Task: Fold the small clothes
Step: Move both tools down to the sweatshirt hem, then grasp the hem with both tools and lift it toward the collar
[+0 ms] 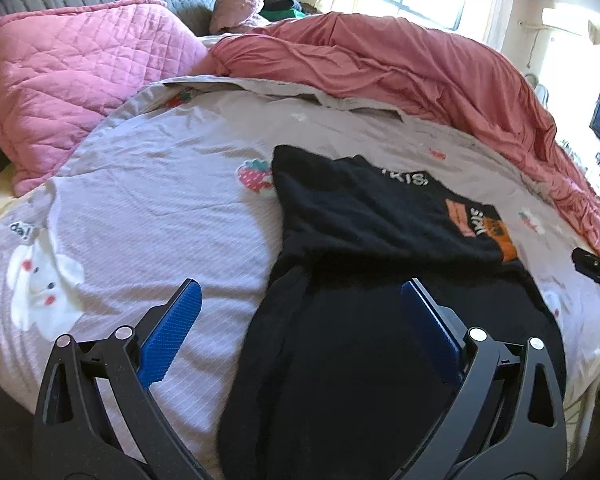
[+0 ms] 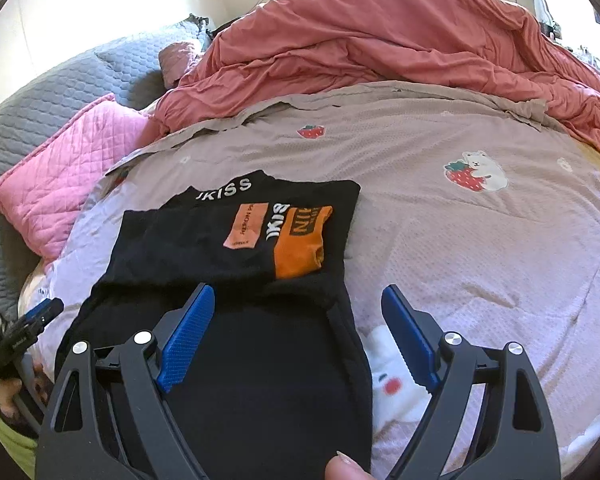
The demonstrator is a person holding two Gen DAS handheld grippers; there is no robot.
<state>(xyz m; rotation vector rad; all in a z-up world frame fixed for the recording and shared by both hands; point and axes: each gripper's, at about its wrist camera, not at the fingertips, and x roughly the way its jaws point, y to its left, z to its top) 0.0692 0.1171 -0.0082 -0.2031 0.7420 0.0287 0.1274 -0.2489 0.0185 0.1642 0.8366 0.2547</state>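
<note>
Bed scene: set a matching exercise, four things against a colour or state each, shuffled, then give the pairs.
Things:
1. shirt
2. pillow
3. duvet
4. left gripper

Colour or state:
A. pink, quilted
B. jaws open, nothing between the pads
C. black with an orange patch, partly folded on the sheet
D. salmon red, bunched at the far side of the bed

Pairs: 1-C, 2-A, 3-D, 4-B
</note>
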